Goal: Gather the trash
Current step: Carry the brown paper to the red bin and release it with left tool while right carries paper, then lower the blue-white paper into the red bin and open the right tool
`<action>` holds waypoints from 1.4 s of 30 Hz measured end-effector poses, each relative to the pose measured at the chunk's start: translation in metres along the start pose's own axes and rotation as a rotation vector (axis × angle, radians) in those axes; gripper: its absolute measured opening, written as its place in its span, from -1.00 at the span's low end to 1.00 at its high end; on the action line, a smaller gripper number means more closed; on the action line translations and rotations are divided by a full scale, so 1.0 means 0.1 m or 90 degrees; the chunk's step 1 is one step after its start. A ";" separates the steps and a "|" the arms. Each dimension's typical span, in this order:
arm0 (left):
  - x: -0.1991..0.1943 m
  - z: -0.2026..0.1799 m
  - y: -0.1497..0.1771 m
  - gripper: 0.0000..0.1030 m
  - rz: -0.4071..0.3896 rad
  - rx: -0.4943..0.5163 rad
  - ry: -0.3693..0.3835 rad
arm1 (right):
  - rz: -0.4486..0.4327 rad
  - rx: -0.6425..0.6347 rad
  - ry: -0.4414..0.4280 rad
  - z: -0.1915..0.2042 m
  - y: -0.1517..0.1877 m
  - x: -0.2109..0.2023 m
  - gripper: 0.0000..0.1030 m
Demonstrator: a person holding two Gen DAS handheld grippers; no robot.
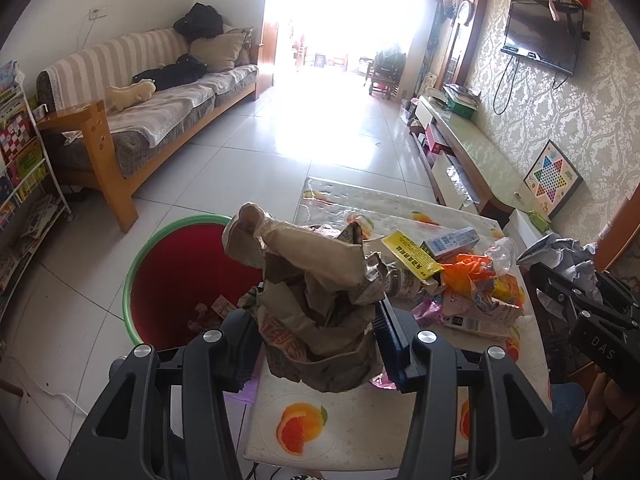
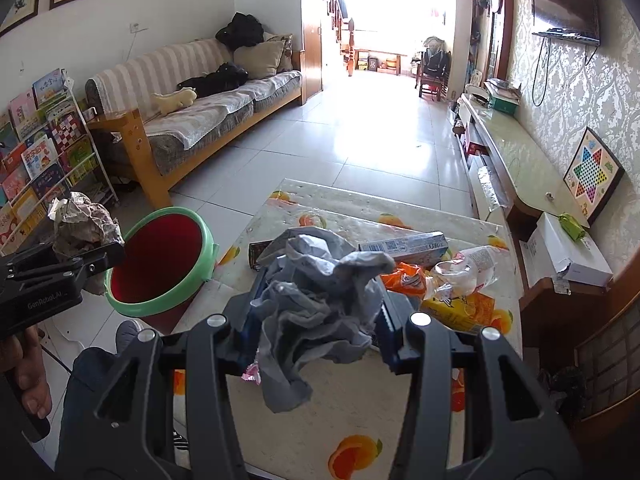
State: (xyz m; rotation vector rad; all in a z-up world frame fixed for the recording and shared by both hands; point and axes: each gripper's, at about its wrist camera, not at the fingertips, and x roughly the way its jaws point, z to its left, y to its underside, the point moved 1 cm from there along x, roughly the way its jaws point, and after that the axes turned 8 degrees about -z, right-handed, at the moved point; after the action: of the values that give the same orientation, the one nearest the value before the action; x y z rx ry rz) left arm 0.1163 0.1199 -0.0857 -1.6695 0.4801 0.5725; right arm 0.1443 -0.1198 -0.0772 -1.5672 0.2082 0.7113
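Two grippers: both loaded, each pinching a crumpled wad above the table's near end.
Left gripper [image 1: 316,336]: black two-finger tool, fingers pressed against a crumpled brown paper bag [image 1: 316,292]; the bag stands up between the pads, over the table's left edge, beside the bin.
Right gripper [image 2: 316,320]: black two-finger tool, fingers clamped on a crumpled grey paper wad [image 2: 316,308]; the wad hangs over the table's near part.
Bin: round red bucket with a green rim [image 1: 176,276], on the floor just left of the table; a few scraps lie at its bottom.
Table: low, covered in a pale cloth printed with orange slices [image 2: 352,396].
Trash left on table: yellow flat carton [image 1: 412,256], blue-and-white long box [image 1: 450,242], orange plastic wrapper [image 1: 468,270], crushed clear plastic bottle [image 2: 464,270], yellow-orange drink carton [image 2: 460,310]; heaped together at the table's right side.
Person: bare hand [image 2: 28,372] on the left tool's handle, dark sleeve below.
Surroundings: striped sofa [image 1: 160,92] on the left wall, wall-mounted television [image 1: 544,36] on the right.
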 end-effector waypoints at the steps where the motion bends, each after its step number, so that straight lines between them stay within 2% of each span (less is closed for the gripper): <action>1: 0.03 0.07 -0.02 -0.08 0.001 -0.006 -0.006 | 0.002 -0.001 -0.003 0.02 0.00 0.03 -0.11; 11: 0.45 0.82 -0.15 -0.07 0.033 -0.055 -0.079 | 0.023 -0.020 -0.044 0.35 -0.13 0.44 -0.10; 20: 0.76 1.21 -0.19 -0.05 0.059 -0.076 -0.116 | 0.042 -0.032 -0.082 0.68 -0.24 0.86 -0.11; 23: 0.80 1.29 -0.19 0.07 0.063 -0.080 -0.124 | 0.049 -0.038 -0.095 0.79 -0.26 0.97 -0.11; 27: 0.81 1.34 -0.17 0.60 0.059 -0.079 -0.134 | 0.053 -0.047 -0.109 0.94 -0.28 1.07 -0.11; 34: 0.73 1.44 -0.16 0.73 0.047 -0.094 -0.135 | 0.052 -0.060 -0.126 1.09 -0.34 1.16 -0.11; 42: 0.54 1.63 -0.16 0.81 0.025 -0.113 -0.160 | 0.054 -0.082 -0.159 1.40 -0.39 1.25 -0.11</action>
State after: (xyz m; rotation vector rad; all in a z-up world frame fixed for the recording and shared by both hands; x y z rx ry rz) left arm 0.1513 0.2833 -0.1281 -1.7280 0.2850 0.8624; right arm 0.2196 0.0540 -0.1091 -1.5813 0.0444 0.9958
